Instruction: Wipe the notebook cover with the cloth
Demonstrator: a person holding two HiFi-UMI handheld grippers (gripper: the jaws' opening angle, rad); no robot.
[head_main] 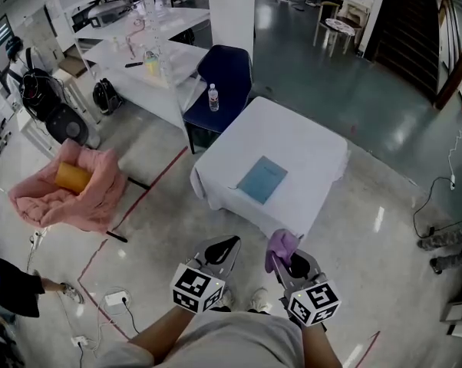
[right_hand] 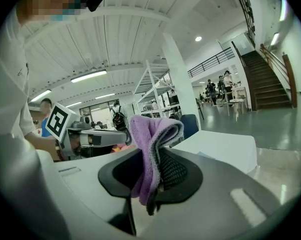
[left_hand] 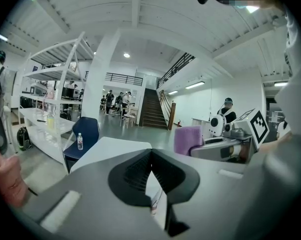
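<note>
Right gripper (head_main: 290, 261) clamps a folded purple cloth (head_main: 281, 245), left gripper (head_main: 219, 250) closed and empty; thin blue notebook (head_main: 262, 179) on white-draped table (head_main: 311, 148) lies well ahead, wiping apparently unstarted.

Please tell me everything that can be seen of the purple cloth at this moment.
The cloth is light purple, soft and fuzzy, like microfibre. It is folded over on itself, so layered edges show. The right gripper has its jaws shut on its lower part; the folded top stands above the jaws and a small end hangs below. It is held in the air near the closest corner of the white-covered table, apart from the blue notebook. Nothing else touches it.
</note>
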